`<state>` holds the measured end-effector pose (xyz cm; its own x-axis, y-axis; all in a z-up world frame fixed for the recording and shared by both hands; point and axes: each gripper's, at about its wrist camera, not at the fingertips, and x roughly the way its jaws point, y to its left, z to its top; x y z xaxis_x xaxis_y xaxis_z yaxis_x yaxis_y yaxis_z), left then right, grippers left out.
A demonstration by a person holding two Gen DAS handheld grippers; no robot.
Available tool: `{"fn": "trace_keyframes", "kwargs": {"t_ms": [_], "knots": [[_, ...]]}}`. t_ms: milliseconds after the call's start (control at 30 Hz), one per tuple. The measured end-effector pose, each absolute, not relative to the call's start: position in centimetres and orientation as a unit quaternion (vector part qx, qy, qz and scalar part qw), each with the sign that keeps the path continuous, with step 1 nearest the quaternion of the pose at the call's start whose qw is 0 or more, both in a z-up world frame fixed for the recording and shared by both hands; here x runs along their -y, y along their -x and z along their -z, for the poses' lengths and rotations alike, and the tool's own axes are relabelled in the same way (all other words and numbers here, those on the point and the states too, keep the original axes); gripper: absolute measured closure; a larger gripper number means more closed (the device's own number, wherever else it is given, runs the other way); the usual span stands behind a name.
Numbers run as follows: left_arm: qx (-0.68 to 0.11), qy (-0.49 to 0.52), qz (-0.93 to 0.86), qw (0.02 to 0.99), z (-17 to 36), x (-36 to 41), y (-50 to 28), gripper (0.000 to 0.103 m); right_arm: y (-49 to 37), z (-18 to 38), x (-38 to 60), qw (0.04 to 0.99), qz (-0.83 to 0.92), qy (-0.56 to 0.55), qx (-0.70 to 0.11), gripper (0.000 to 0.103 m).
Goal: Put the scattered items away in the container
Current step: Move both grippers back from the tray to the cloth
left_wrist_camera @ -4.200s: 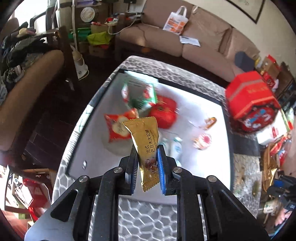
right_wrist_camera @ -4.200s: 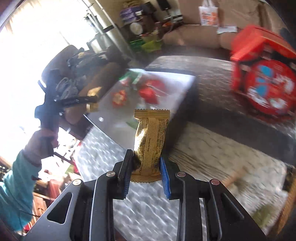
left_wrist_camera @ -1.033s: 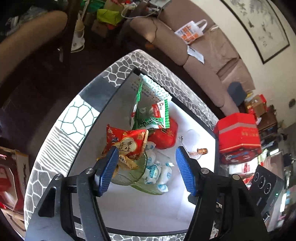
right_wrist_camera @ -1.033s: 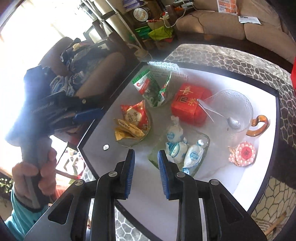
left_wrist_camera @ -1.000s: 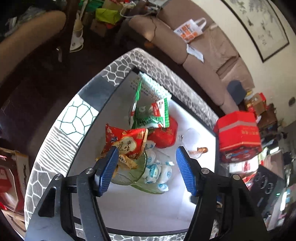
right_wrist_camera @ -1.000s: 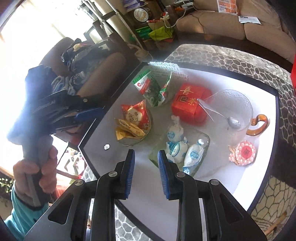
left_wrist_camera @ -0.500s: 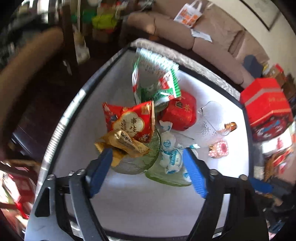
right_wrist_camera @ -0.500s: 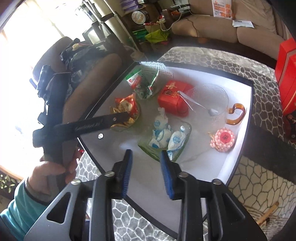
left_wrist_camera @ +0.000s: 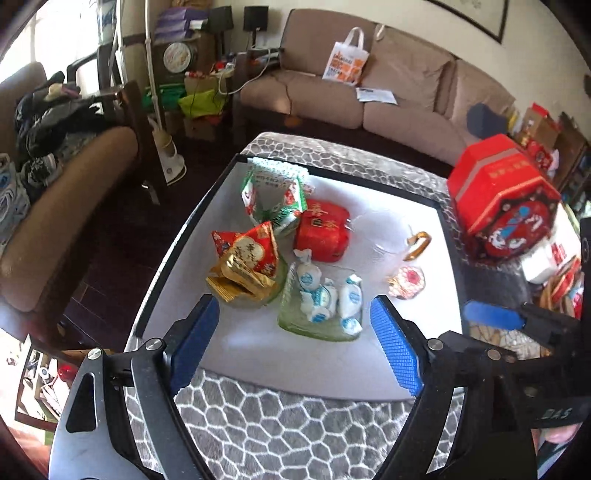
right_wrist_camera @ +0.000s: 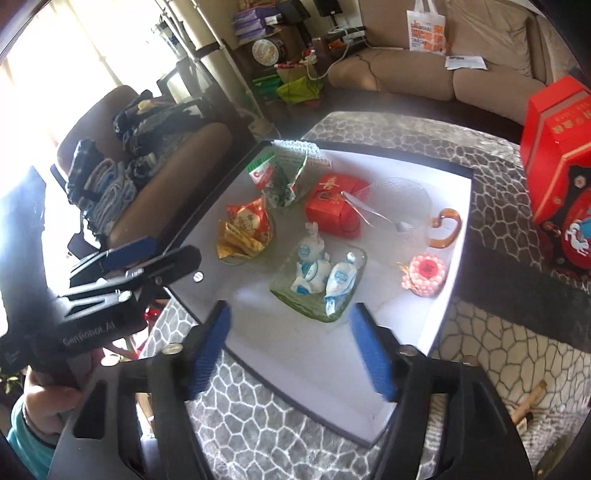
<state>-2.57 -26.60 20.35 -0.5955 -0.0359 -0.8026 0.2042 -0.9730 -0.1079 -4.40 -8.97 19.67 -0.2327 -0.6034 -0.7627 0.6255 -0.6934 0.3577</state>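
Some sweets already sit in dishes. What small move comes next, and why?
Probably reach the right gripper, whose fingers have just been opening with nothing between them, toward the pink sweet: it lies loose on the tray, outside both dishes.

Premises: a lived-in home sitting room. Evidence: a long tan sofa (left_wrist_camera: pixel 373 96) against the wall with a printed shopping bag (left_wrist_camera: pixel 345 62) on it, a brown armchair (left_wrist_camera: pixel 55 206) heaped with clothing (left_wrist_camera: pixel 48 122), a framed picture (left_wrist_camera: pixel 476 14) above, stacked household clutter, and a snack-laden counter (left_wrist_camera: pixel 295 417) in a patterned cover.
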Motion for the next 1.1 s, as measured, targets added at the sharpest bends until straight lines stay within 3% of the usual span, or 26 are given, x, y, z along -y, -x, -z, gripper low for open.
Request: {"fn": "trace_keyframes", "kwargs": {"t_ms": [467,767,1100], "knots": [[-0.036,-0.42,0.906,0.051,-22.7,16.7,-2.3,0.016,1.3,-20.7,-1.4,0.343,0.814,-0.469,0.006,0.017],[-0.029,-0.43,0.902,0.02,-21.6,10.8,-3.5,0.015,-0.2,-20.2,-7.2,0.304,0.838,-0.453,-0.01,0.017],[-0.026,-0.449,0.891,-0.059,-18.7,1.6,-3.4,0.015,0.3,-17.3,-21.4,0.22,0.848,-0.482,0.005,0.017]]}}
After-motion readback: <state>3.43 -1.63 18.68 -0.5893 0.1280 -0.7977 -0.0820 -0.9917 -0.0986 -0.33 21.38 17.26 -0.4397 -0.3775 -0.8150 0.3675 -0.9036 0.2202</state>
